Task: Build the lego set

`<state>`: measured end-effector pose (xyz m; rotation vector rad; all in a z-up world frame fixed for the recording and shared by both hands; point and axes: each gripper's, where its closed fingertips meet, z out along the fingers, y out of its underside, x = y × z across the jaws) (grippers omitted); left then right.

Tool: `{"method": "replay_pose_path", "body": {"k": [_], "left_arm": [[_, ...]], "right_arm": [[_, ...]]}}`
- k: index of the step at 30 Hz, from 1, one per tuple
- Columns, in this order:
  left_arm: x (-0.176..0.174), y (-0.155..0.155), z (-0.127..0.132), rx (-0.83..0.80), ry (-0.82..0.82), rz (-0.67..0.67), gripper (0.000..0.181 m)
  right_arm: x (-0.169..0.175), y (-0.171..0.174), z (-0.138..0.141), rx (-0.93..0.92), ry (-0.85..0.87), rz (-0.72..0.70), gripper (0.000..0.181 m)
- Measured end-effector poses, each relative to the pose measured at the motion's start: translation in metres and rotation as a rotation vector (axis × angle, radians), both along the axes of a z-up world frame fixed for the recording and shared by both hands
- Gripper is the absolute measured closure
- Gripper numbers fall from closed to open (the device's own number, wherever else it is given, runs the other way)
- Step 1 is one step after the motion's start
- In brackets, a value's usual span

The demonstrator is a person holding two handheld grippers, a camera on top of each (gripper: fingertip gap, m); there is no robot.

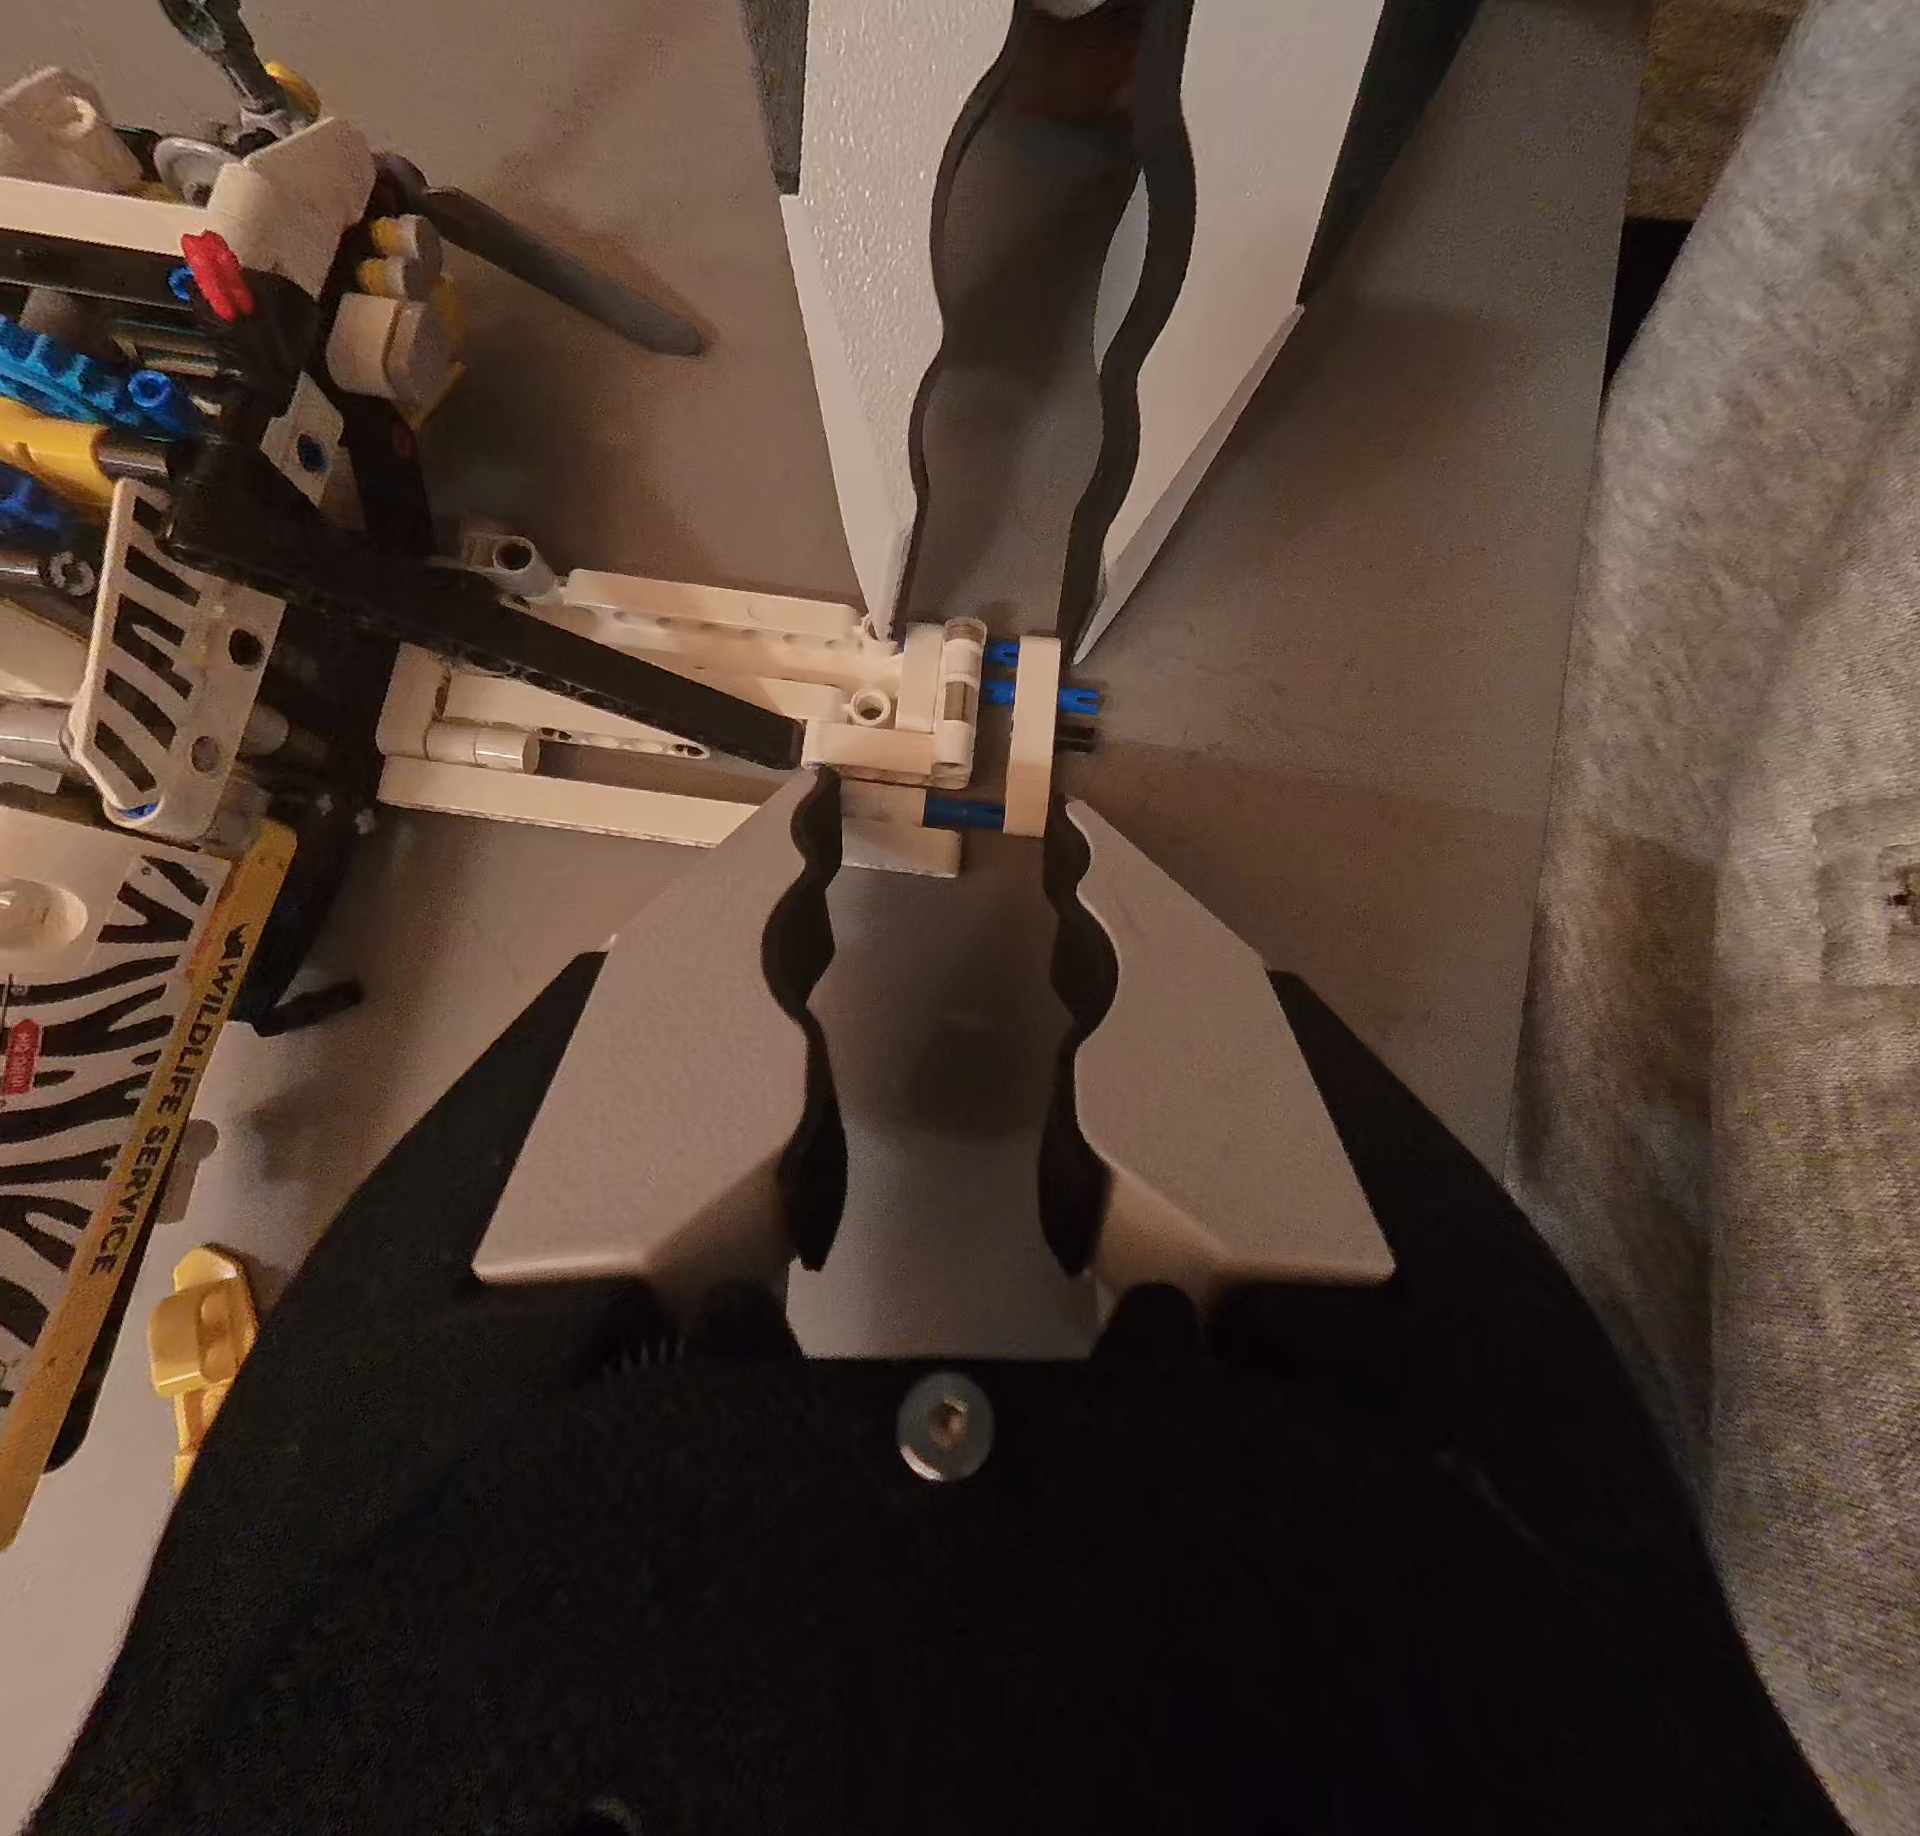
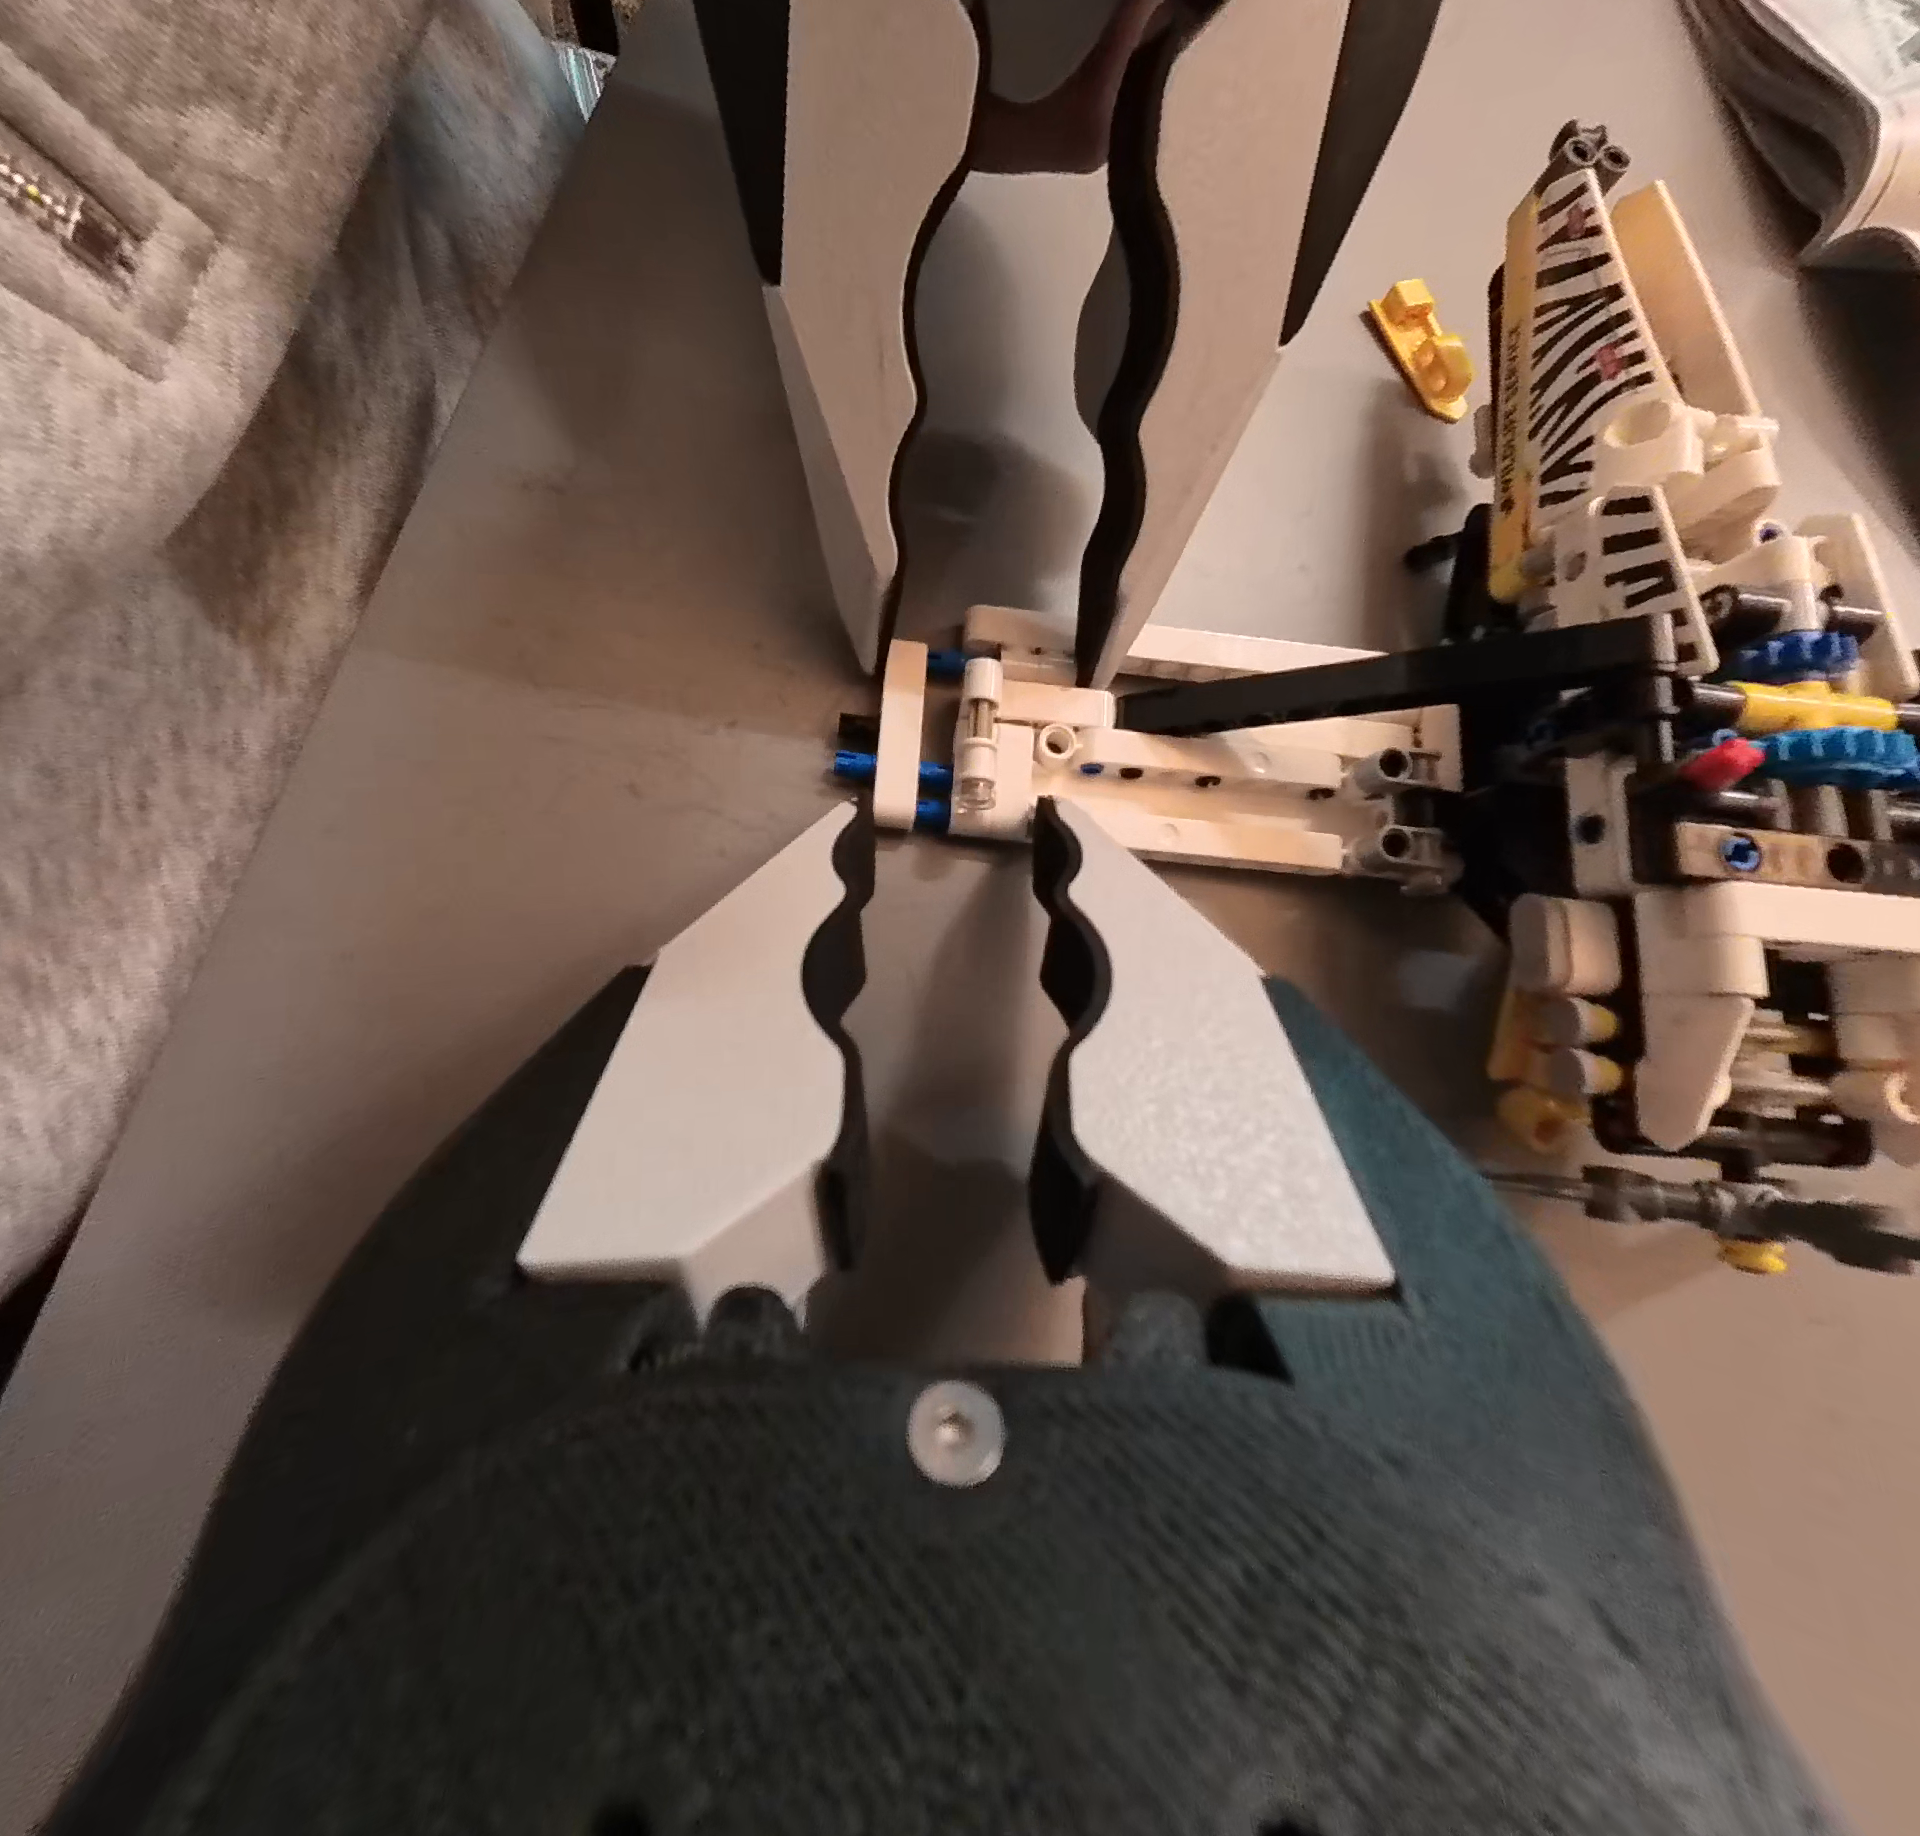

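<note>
A Lego helicopter model [image 1: 197, 498] [image 2: 1621, 768] with zebra-striped panels lies on the grey table. Its white tail boom [image 1: 707, 633] [image 2: 1195, 747] points at both grippers. A white oval beam [image 1: 1034, 737] [image 2: 902, 737] with blue pins [image 1: 966, 812] [image 2: 930, 807] sits at the boom's end. My left gripper [image 1: 940, 794] [image 2: 985, 672] and my right gripper [image 2: 948, 810] [image 1: 982, 638] face each other. Each has one fingertip on the beam's outer face and the other on the boom, clamping the joint from opposite sides.
A loose yellow piece [image 1: 203, 1339] [image 2: 1418, 332] lies by the model. A dark rotor blade [image 1: 561, 269] sticks out from it. A paper booklet [image 2: 1818, 72] lies at the far corner. Grey fabric [image 1: 1766, 851] [image 2: 156, 436] runs along the table edge [image 1: 1558, 747].
</note>
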<state>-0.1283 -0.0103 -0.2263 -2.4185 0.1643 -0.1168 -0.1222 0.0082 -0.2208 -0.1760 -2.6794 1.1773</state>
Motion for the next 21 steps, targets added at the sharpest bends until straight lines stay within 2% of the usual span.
{"method": "replay_pose_path", "body": {"k": [21], "left_arm": [[-0.0006, -0.0003, 0.0002, 0.014, -0.032, -0.003, 0.144]], "right_arm": [[0.0006, -0.0008, 0.0, 0.009, -0.002, -0.003, 0.152]]}}
